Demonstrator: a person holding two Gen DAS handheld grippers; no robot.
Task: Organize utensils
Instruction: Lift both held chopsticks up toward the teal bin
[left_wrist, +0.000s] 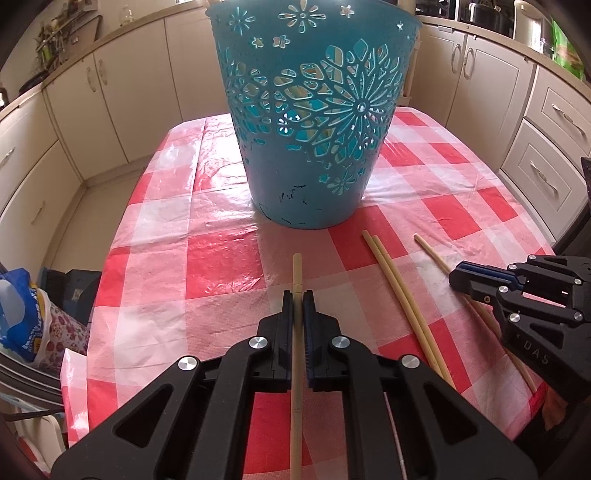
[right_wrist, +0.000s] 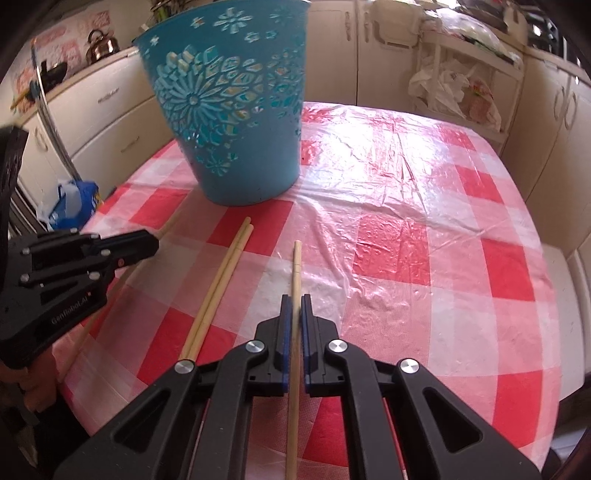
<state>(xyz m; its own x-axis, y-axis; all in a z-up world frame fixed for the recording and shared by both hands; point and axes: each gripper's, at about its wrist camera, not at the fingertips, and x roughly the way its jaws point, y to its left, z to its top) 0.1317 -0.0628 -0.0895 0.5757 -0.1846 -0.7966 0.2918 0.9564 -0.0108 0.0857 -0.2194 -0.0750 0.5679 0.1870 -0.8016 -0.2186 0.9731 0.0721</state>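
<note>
the left gripper (left_wrist: 298, 295) is pinched shut on one chopstick (left_wrist: 297, 269). the right gripper (right_wrist: 295, 300) pinches another stick (right_wrist: 296, 266). two more sticks (left_wrist: 388, 273) lie on the table (left_wrist: 221, 258) near the blue basket (left_wrist: 310, 122). i think the job is only starting.

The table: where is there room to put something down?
The checked tablecloth is bare right of the blue basket and the right gripper. It is crowded between both grippers, left gripper, where two loose chopsticks lie.
</note>
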